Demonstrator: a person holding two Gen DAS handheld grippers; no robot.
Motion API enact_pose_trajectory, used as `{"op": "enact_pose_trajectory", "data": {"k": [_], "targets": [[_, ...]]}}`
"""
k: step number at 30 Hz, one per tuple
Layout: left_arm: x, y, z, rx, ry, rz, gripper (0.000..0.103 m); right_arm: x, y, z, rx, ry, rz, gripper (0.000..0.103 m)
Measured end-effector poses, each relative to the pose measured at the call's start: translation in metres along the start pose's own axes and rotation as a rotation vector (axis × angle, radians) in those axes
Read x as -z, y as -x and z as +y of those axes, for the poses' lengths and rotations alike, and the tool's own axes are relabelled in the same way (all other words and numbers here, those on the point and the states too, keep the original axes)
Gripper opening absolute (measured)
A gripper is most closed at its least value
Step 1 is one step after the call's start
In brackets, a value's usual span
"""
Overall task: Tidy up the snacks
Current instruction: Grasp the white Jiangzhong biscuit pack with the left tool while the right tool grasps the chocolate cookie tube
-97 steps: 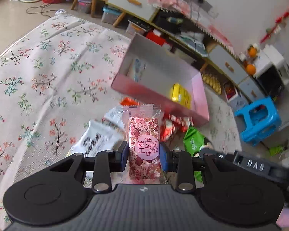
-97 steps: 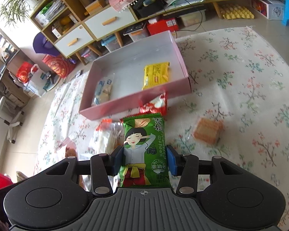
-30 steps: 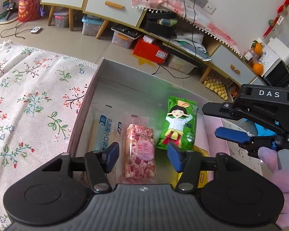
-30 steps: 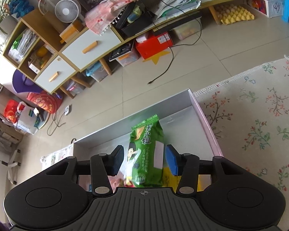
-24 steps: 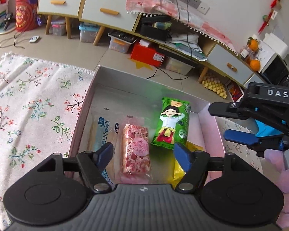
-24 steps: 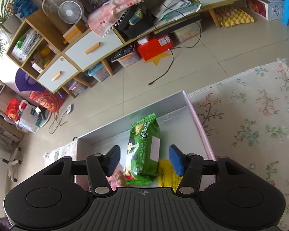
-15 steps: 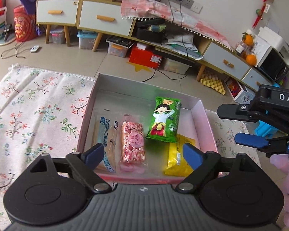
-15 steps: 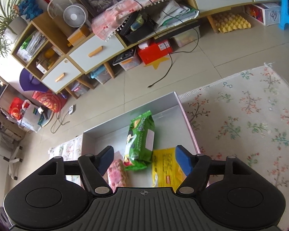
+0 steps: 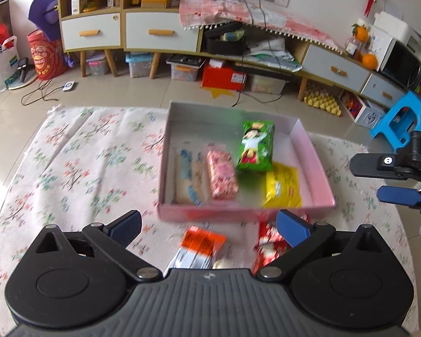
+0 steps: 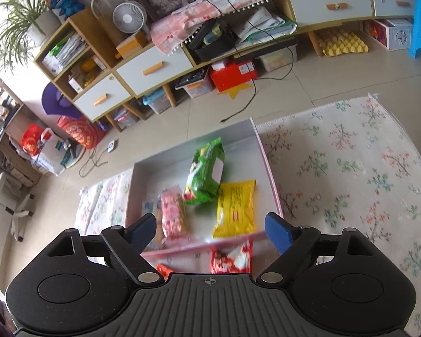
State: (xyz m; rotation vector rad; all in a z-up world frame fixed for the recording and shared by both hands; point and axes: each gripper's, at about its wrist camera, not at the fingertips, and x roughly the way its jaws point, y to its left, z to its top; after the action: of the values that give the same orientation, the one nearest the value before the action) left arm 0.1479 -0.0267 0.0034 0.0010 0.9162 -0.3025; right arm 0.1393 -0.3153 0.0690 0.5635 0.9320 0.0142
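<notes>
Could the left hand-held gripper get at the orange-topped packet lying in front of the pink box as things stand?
Probably yes: the left hand-held gripper is open and empty, and the orange-topped packet lies uncovered between its fingers, outside the pink box.

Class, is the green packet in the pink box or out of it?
In: the green packet lies inside the box, overlapping the yellow packet.

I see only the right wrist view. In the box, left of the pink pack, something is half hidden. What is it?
Observer: A blue-and-white pack. It lies flat in the box, beside the pink pack.
Operator: In front of the box I see only an orange corner. What is that?
Observer: An orange-topped pack. It lies on the cloth, outside the box, left of the red pack.
</notes>
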Motion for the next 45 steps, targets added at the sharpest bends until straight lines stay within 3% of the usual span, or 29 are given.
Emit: {"op": "enact_pose_trajectory", "data": {"k": [9,25,32,38,45], "targets": [[0.024,0.017,0.01,-0.039,-0.049,0.026,0.103,0.043,0.017,0.002,0.009,0.028,0.048,0.087],[0.075,0.017,0.031,-0.022,-0.092,0.038,0.103,0.112,0.017,-0.007,-0.015,-0.02,0.102,0.087],[0.1,0.009,0.036,-0.007,-0.199,0.015,0.103,0.138,0.008,0.0,-0.015,0.074,0.128,0.087],[0.115,0.005,0.043,0.047,-0.263,-0.037,0.102,0.16,0.001,0.001,-0.011,0.177,0.082,0.087],[0.126,-0.008,0.037,0.052,-0.384,-0.014,0.101,0.182,-0.009,0.005,-0.068,0.307,0.095,0.087]]}}
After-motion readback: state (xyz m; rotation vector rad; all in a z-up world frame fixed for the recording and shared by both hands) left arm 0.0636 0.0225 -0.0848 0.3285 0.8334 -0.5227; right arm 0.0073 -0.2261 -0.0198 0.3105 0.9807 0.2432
